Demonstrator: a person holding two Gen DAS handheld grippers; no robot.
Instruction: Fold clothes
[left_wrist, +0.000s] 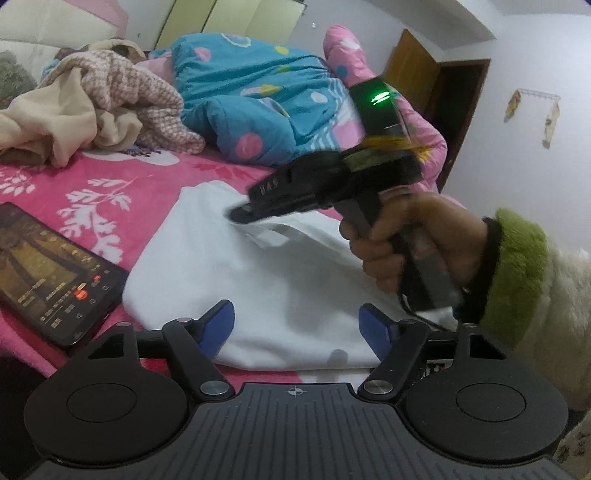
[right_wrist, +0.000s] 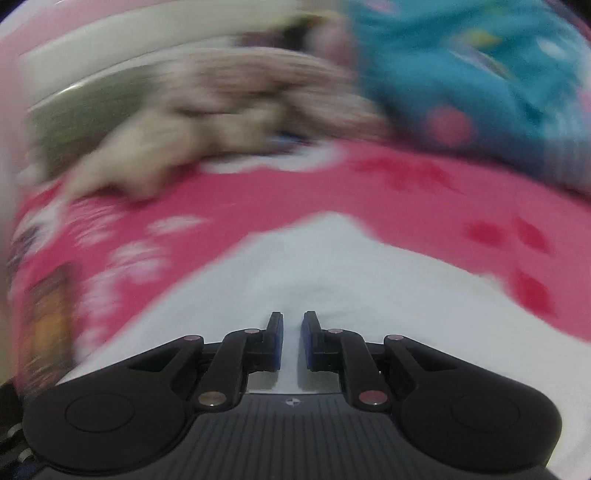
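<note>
Garment (left_wrist: 229, 266) on bed (left_wrist: 155, 173); phone (left_wrist: 55, 273) left; quilt (left_wrist: 258, 99) behind.

White garment (left_wrist: 236, 266); hot-pink sheet (left_wrist: 122, 192), white leaf print; teal quilt (left_wrist: 258, 99), pink dots; blue finger pads (left_wrist: 373, 325).

A pink bedspread (left_wrist: 122, 177) with a white leaf pattern covers the bed, and a phone (left_wrist: 55, 273) with its screen lit lies flat on it at the left. Farther back a beige blanket (left_wrist: 55, 122) and a pink-and-white checked cloth (left_wrist: 147, 92) are heaped together, just beside a bunched teal quilt (left_wrist: 258, 92) with pink, white and yellow spots, whose pink underside shows at its right end. Behind the bed stand pale green wardrobe doors (left_wrist: 236, 18), and at the right a brown wooden door (left_wrist: 410, 70) stands open in a white wall.
</note>
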